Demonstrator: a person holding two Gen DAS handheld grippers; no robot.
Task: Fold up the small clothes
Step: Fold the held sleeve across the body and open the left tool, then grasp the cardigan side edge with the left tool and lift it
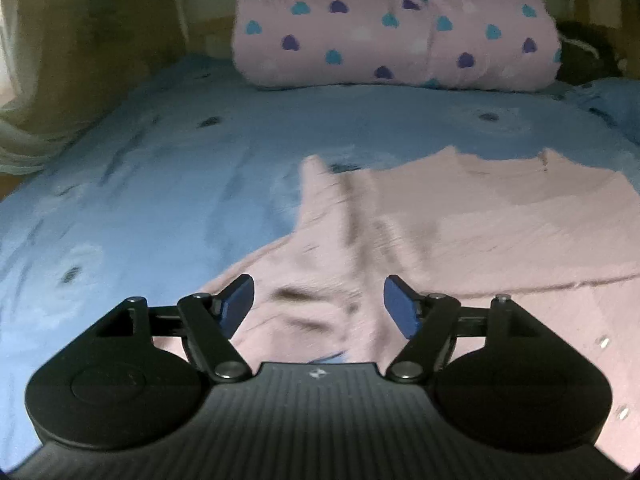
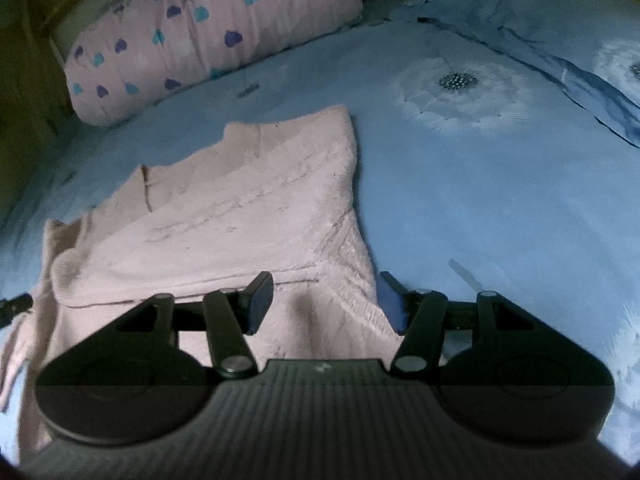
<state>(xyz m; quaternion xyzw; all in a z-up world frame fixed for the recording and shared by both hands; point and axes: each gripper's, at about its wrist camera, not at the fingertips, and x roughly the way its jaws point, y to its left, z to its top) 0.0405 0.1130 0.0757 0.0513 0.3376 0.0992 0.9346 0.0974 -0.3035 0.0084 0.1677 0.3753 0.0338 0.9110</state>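
A small pink knitted garment [image 1: 460, 216] lies on the blue flowered bed sheet [image 1: 140, 200]. Its right side is folded over flat, and its left sleeve runs rumpled towards the camera. My left gripper [image 1: 319, 304] is open and empty, just above the rumpled left part. In the right wrist view the same garment [image 2: 240, 216] lies spread to the left, with a folded layer on top. My right gripper [image 2: 325, 300] is open and empty over the garment's near right edge.
A pink rolled blanket with purple and teal hearts [image 1: 396, 28] lies across the head of the bed; it also shows in the right wrist view [image 2: 208, 32]. A blue pillow [image 2: 560, 40] lies at the right. A wooden wall [image 1: 100, 40] stands at the left.
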